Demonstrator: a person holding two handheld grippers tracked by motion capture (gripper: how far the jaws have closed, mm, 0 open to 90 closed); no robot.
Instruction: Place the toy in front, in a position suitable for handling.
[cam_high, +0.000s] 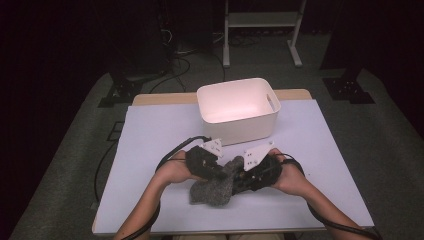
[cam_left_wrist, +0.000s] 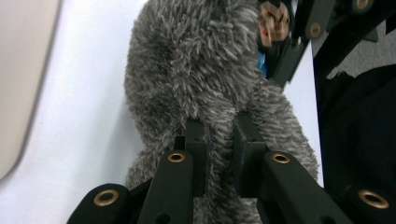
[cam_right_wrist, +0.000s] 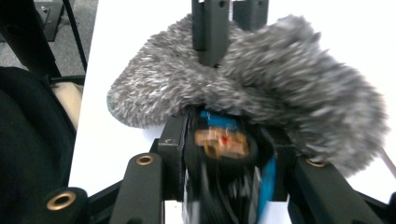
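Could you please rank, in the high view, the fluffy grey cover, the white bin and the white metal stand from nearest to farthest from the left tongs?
1. The fluffy grey cover: pinched in the left tongs, at the table's near middle.
2. The white bin: behind the tongs, toward the table's far edge.
3. The white metal stand: on the floor beyond the table, farthest away.
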